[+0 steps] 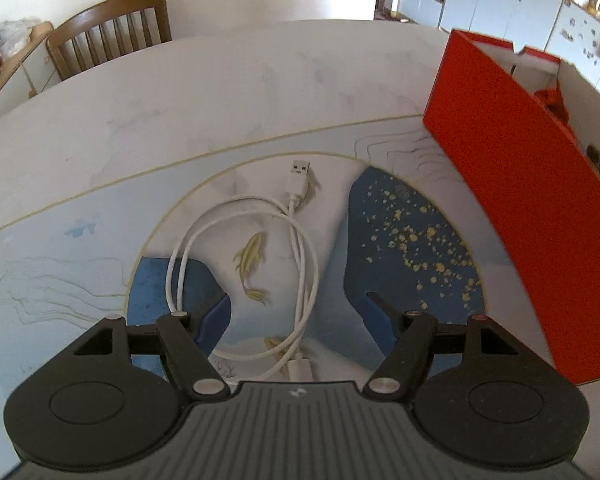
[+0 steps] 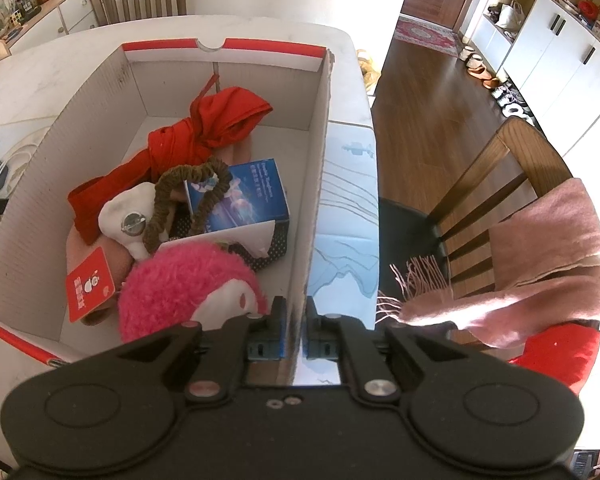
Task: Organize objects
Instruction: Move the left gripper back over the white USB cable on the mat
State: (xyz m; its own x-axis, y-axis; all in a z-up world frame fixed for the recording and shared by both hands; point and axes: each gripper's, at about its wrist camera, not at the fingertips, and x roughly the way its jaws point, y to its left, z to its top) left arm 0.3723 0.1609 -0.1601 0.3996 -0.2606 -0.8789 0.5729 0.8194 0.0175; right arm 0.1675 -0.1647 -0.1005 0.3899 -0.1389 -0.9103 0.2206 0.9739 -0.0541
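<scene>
A white USB cable (image 1: 296, 240) lies coiled on the table, its plug end pointing away. My left gripper (image 1: 298, 312) is open just above it, one finger on each side of the coil. The red cardboard box (image 1: 512, 184) stands to the right. My right gripper (image 2: 296, 320) is shut on the box's right wall (image 2: 318, 184). Inside the box lie a red cloth (image 2: 204, 128), a blue carton (image 2: 248, 196), a brown hair tie (image 2: 180, 200) and a pink plush toy (image 2: 188, 284).
The table (image 1: 220, 92) has a painted fish pattern. A wooden chair (image 1: 112, 32) stands behind it. Another chair with a pink scarf (image 2: 540, 248) stands right of the table edge. White cabinets (image 2: 560, 52) line the far wall.
</scene>
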